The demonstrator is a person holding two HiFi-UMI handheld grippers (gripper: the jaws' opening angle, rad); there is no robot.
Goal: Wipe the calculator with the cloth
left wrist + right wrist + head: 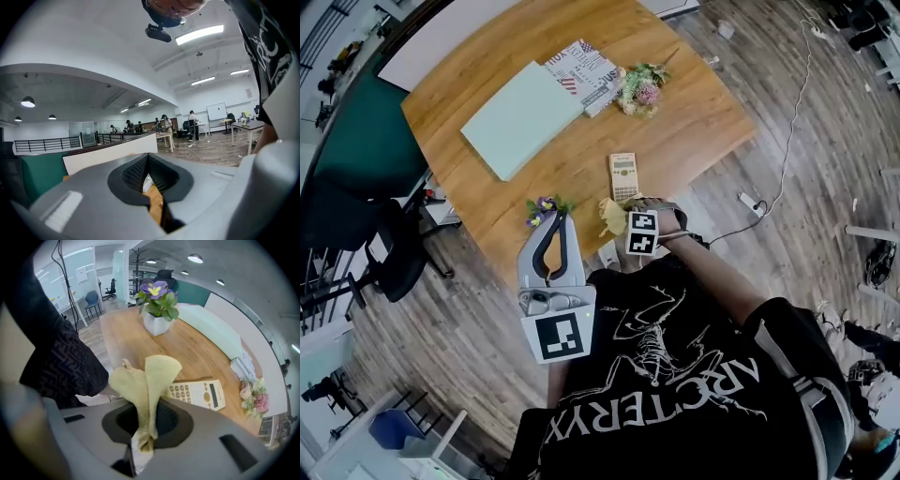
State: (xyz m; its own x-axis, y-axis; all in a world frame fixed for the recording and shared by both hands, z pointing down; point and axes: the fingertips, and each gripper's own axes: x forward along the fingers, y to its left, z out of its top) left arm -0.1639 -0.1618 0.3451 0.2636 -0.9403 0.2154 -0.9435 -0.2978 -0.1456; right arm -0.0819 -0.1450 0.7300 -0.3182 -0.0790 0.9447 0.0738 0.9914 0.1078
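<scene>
A beige calculator (623, 176) lies flat on the round wooden table (694, 112), near its front edge. My right gripper (621, 221) is held just short of it, off the table edge, shut on a yellow cloth (608, 216). In the right gripper view the cloth (145, 378) sticks up in two flaps from the shut right gripper (143, 418), with the calculator (199, 393) just beyond. My left gripper (555, 217) hovers by the table edge to the left, shut and holding nothing. In its own view the left gripper (147, 161) is aimed level across the room.
A small white pot of purple flowers (546, 206) stands at the table edge beside the left gripper. Further back lie a pale green folder (522, 117), magazines (586, 73) and a bouquet (642, 89). A black office chair (366, 244) stands at the left.
</scene>
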